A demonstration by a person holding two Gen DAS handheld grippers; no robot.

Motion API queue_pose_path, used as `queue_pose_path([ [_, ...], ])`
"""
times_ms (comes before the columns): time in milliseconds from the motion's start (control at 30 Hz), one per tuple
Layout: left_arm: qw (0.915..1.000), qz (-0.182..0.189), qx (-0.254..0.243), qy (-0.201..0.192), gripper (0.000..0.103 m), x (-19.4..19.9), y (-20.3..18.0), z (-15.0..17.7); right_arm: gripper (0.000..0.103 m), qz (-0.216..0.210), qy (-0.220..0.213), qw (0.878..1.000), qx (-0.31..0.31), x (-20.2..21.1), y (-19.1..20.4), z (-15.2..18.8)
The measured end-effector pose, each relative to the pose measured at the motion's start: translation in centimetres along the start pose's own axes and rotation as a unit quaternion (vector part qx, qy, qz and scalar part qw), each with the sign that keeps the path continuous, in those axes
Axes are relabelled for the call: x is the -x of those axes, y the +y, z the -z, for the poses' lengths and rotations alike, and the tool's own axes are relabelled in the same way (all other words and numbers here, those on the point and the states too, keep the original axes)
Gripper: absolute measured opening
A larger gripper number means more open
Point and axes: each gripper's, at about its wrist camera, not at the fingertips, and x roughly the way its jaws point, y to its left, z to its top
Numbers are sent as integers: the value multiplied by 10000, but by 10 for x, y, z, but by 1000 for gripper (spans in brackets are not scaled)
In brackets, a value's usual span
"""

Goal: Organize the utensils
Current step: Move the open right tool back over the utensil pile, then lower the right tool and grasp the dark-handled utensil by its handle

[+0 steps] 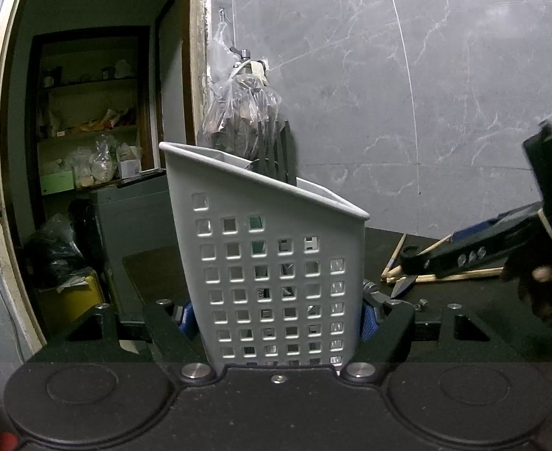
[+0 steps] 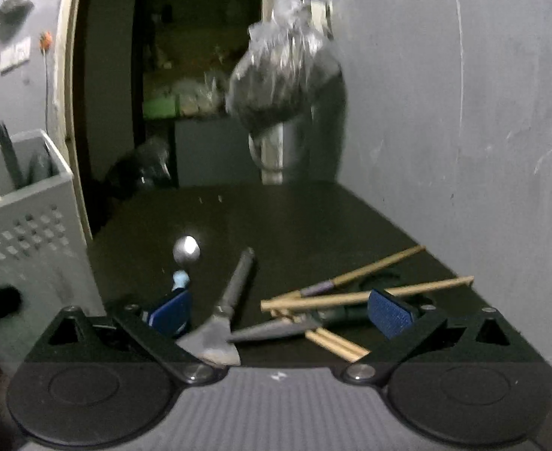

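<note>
We keep the left gripper (image 1: 279,315) clamped on the white holder (image 1: 272,263). The right gripper (image 2: 279,312) is released, jaws wide, over the tabletop (image 2: 294,218). Between its fingers lie a scraper (image 2: 219,323) and chopsticks (image 2: 351,295); a spoon (image 2: 186,250) sits just ahead.

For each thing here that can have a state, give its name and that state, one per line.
Grey perforated plastic utensil holder: upright, gripped, dark utensils inside.
Left gripper: shut on the holder.
Right gripper: open, nothing between its pads.
Wooden chopsticks: lying loose, crossed.
Metal triangular spatula: lying flat.
Round-bowled spoon: lying on the dark counter.
</note>
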Motion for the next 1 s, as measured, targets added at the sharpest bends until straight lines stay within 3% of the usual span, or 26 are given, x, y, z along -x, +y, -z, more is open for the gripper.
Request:
queue_pose_path([
  [233, 10000, -11, -24, 13, 78, -3, -1, 0, 102, -279, 298, 9987, 320, -27, 16, -1],
  [367, 10000, -9, -23, 17, 78, -3, -1, 0, 96, -365, 430, 9965, 624, -47, 28, -11],
  [467, 10000, -5, -20, 16, 78, -3, -1, 1, 91, -384, 511, 9950, 768, -61, 32, -16],
  [667, 10000, -13, -23, 32, 78, -5, -2, 1, 91, -402, 680, 9923, 954, -82, 36, -22],
  [1000, 10000, -11, -24, 41, 78, -5, -2, 1, 92, -470, 989, 9903, 852, -126, 34, -34],
])
